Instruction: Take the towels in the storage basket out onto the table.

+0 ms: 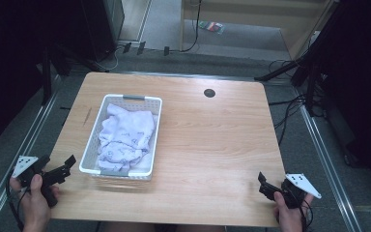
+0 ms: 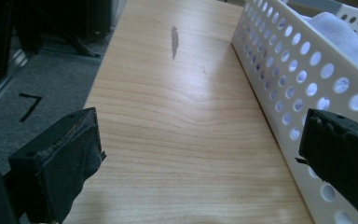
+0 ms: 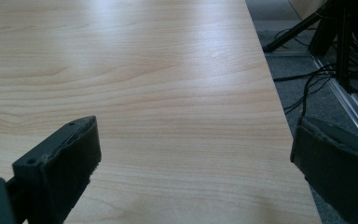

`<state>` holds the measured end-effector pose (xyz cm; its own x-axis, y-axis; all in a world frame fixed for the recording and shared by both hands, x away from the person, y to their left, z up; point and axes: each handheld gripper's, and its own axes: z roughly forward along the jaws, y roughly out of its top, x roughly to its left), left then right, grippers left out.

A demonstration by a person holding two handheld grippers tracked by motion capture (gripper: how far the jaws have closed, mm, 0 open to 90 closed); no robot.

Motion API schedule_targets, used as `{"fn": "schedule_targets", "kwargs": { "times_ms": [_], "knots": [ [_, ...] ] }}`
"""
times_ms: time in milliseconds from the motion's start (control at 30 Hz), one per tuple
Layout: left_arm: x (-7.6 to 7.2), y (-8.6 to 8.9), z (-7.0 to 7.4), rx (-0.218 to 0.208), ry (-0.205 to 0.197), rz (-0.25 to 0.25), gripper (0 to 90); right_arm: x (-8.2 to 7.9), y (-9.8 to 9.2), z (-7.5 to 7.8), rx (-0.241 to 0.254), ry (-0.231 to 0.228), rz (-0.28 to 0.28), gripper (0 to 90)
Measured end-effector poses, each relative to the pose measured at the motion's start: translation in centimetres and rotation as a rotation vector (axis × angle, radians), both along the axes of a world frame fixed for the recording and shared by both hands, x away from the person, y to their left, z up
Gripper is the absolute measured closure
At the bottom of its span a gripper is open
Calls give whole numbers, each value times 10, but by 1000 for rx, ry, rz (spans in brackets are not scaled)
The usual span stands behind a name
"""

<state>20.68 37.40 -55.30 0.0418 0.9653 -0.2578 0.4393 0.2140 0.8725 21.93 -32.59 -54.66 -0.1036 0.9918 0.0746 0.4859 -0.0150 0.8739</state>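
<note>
I have the left gripper (image 1: 68,163) low over the near left corner of the table (image 1: 212,145), held in the person's left hand (image 1: 35,195). Its jaws stand wide apart with nothing between them. Through the left gripper view I look along bare wood, with the basket (image 2: 303,88) running up the right side; the right-hand jaw sits just beside the basket's perforated wall, and I cannot tell whether it touches.

The basket (image 1: 125,99) is white, full of round holes, and sits on the left half of the table with its long side running away from me. A white cloth (image 1: 125,137) with faint markings lies bunched inside it, filling most of the floor. In the left gripper view a fold of that cloth (image 2: 340,32) rises above the rim.

The right gripper (image 1: 264,186) is at the near right corner of the table, well apart from the basket, held in the right hand (image 1: 290,212). Its jaws are also spread wide and empty; its own view looks across bare wood toward the table's right edge and the cables (image 3: 307,88) on the floor beyond.

A dark round hole (image 1: 209,93) sits near the far edge of the table.
</note>
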Motion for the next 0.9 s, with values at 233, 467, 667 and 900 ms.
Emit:
{"fn": "schedule_targets", "kwargs": {
  "times_ms": [233,467,667,900],
  "knots": [
    [5,3,-1,-57,38,-28,2,-1,-1,0,7,0,9,17],
    [3,4,6,-32,52,-22,1,-1,0,0,-2,3,17,18],
    [2,-8,20,-38,53,-42,0,0,0,0,2,8,5,18],
    [8,-24,53,-6,54,-91,0,0,0,0,-2,13,7,18]
  ]
}}
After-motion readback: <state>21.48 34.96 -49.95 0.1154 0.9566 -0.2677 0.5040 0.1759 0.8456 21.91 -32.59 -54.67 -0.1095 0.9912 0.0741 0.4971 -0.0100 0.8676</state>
